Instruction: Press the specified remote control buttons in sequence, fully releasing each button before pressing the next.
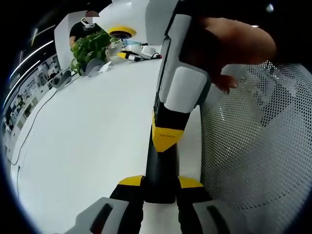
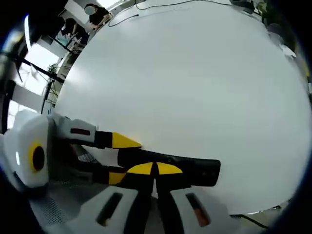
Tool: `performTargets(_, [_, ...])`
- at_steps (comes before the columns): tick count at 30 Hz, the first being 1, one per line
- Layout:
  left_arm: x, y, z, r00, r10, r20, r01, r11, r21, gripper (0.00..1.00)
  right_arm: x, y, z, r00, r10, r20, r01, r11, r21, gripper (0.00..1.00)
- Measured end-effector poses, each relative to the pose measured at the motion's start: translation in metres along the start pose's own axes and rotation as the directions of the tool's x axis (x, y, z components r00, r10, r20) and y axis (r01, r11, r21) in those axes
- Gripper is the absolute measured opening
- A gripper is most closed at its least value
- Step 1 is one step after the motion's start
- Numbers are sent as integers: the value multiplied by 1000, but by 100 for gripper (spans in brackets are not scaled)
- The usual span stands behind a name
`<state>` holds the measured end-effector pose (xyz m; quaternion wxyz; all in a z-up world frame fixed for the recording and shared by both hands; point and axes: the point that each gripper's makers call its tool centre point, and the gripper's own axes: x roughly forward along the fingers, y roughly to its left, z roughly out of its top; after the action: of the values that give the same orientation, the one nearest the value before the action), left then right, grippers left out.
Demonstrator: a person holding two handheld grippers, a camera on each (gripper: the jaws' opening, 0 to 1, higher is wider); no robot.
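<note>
A broad white table (image 1: 87,136) spreads across both views. At its far end in the left gripper view stands a leafy green plant (image 1: 89,46), with a round yellow object (image 1: 122,32) behind it and small clutter (image 1: 139,52) just beside. A cable (image 1: 29,126) trails along the table's left edge. A white perforated mesh surface (image 1: 258,146) lies at the right

This looks like an office or lab workroom. A long white table (image 1: 92,131) runs ahead of the left tool, with a potted plant (image 1: 87,46), cables (image 1: 29,126) and small gear at its far end, a mesh chair back (image 1: 258,146) just to the tool's right and shelves (image 1: 22,92) to its left. Beyond the table's far edge, ahead of the right tool, stand bright windows (image 2: 39,56) and dark stands (image 2: 48,90).
</note>
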<state>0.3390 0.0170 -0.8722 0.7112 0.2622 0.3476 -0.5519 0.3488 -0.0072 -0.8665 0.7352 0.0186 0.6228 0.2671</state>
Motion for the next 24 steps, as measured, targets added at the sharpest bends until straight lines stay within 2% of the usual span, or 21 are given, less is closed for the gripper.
performTargets(10, [0, 0, 0, 1000, 0, -1, 0, 1000, -1, 25, 0, -2, 2, 1000, 1, 14, -2, 1000, 12, 0])
performTargets(16, [0, 0, 0, 1000, 1, -2, -1, 1000, -2, 25, 1, 0, 3, 999, -45, 27, 47, 995, -92, 0])
performTargets(20, [1, 0, 0, 1000, 1, -4, -1, 1000, -2, 25, 1, -2, 3, 999, -36, 31, 39, 996, -76, 0])
performTargets(24, [1, 1, 0, 1000, 2, -4, -2, 1000, -4, 25, 0, -3, 3, 999, -16, 31, 17, 1000, -26, 0])
